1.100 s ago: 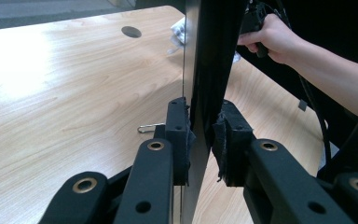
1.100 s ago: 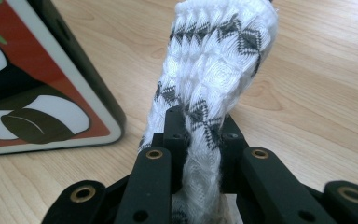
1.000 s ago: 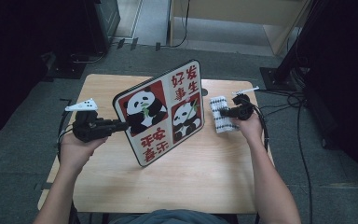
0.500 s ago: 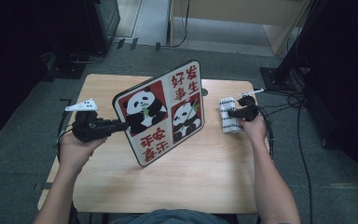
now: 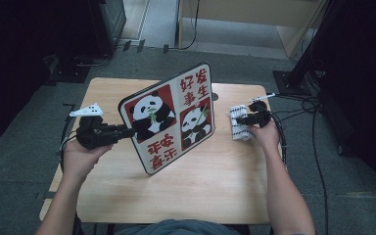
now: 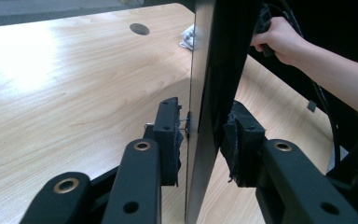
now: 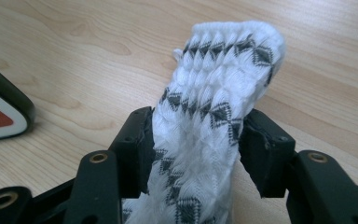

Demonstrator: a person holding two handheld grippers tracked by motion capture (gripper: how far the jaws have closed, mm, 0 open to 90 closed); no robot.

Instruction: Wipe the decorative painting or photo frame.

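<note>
The panda board (image 5: 169, 117) is stood on edge on the table (image 5: 225, 191) between the just-loosened jaws of the left gripper (image 6: 200, 140), while the white cloth (image 7: 209, 126), just let go, is left lying between the wide jaws of the right gripper (image 7: 196, 154).

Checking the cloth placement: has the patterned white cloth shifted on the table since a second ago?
Yes. The cloth has slid slightly right, away from the panda board, toward the table's right edge.
</note>
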